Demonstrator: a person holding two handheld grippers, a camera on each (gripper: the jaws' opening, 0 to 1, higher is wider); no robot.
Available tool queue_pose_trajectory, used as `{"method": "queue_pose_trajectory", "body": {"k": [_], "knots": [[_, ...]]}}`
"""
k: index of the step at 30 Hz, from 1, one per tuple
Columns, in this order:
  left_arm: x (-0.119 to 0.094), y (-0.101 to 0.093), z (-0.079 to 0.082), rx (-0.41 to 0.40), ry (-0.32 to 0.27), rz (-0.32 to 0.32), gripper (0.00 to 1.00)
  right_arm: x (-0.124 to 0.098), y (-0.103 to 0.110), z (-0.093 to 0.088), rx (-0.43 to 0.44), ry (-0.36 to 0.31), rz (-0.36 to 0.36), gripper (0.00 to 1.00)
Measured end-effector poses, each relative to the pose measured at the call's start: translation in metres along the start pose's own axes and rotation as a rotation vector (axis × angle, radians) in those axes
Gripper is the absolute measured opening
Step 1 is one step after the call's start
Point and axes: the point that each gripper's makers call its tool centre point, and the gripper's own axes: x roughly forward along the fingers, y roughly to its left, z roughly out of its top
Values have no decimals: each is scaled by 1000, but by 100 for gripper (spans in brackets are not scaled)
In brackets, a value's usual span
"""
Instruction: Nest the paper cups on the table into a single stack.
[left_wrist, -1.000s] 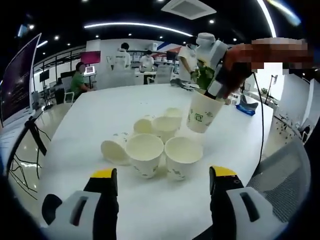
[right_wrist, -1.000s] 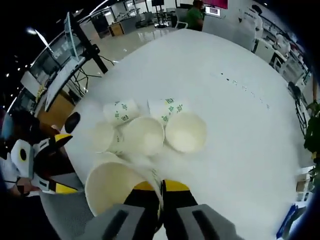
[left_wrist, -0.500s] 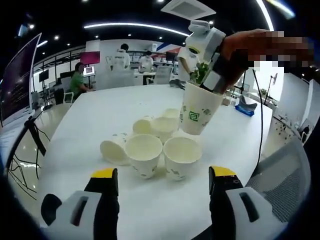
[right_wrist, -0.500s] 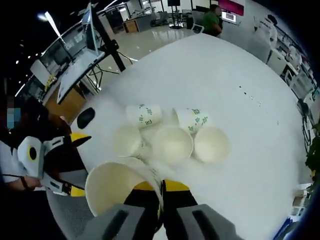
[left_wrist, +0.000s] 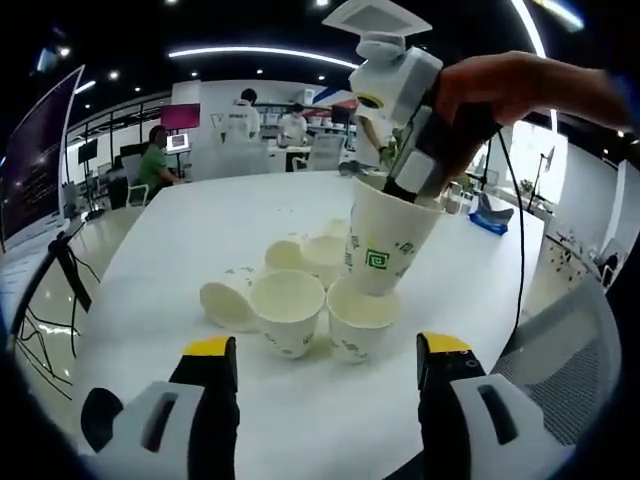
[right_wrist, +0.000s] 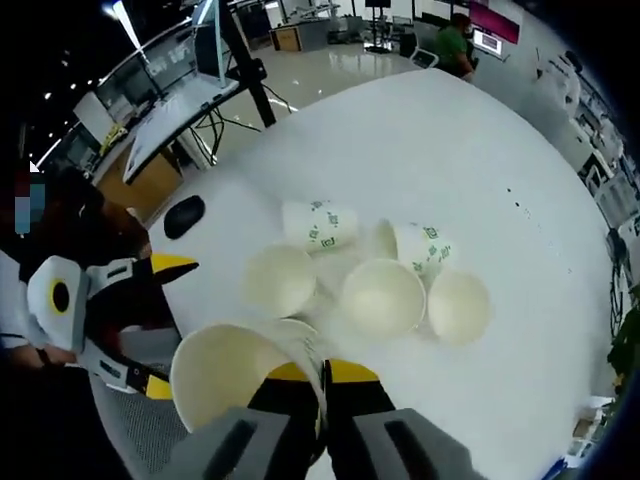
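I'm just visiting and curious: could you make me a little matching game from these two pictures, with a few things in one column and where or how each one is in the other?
Things:
1. right gripper
2. left gripper
3. held paper cup
4. lying paper cup

States:
A. on its side on the white table
B. open, with nothing between its yellow-tipped jaws
C. in the air above the upright cups
D. shut on a cup's rim

Pairs: 1-D, 2-B, 3-C, 4-A
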Motion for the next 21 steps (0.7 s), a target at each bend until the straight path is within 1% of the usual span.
{"method": "queue_pose_trajectory", "body": {"k": [5,9,12,15,21], "knots": [[-2,0,2,-6,-3,1,72,4,8,-3,-28,21,-3,0],[-2,0,2,-9,-4,2,72,12,12,-4,-46,37,-4,0],[-2,1,1,-9,-3,2,72,17,11,-4,-53,45,-5,0],[-1,1,1,-11,-2,2,71,20,12,-8,-71,59,-18,0],[0,3,0,-14,-2,3,71,32,8,-13,-71,78,-22,0]]}}
